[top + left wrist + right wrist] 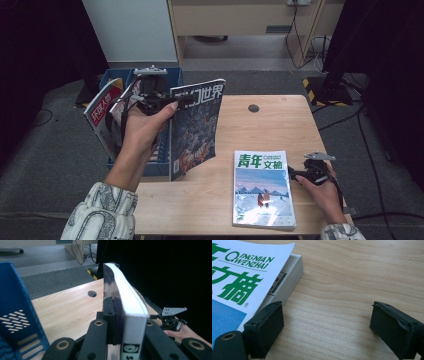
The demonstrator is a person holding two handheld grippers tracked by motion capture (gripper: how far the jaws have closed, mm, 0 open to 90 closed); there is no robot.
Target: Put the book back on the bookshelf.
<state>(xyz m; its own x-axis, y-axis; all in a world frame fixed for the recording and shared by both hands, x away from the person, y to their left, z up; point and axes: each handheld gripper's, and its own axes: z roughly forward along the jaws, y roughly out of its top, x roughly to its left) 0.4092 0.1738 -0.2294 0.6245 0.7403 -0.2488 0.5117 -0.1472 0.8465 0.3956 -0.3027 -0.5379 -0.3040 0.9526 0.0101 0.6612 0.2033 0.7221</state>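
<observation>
Wooden tabletop point(260, 125) bore flat magazine point(262, 187); we held open right tongs point(325, 322) beside its spine, magazine at 9 o'clock. Left tongs point(117, 322) clamped upright magazine point(196, 127) beside blue crate point(172, 75).

Mag point(239, 277) flat by right gripper's point(325, 325) jaw: cover reads "青年文摘", "QINGNIAN WENZHAI", ® mark. Mag point(196, 127) clamped betw. left gripper's point(186, 101) jaws: "幻世界". Spine print too small to read.

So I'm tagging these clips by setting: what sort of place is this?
Probably an office or lab recording corner: a small wooden table on grey carpet, a blue crate of magazines, and cables trailing beside desk furniture.
</observation>
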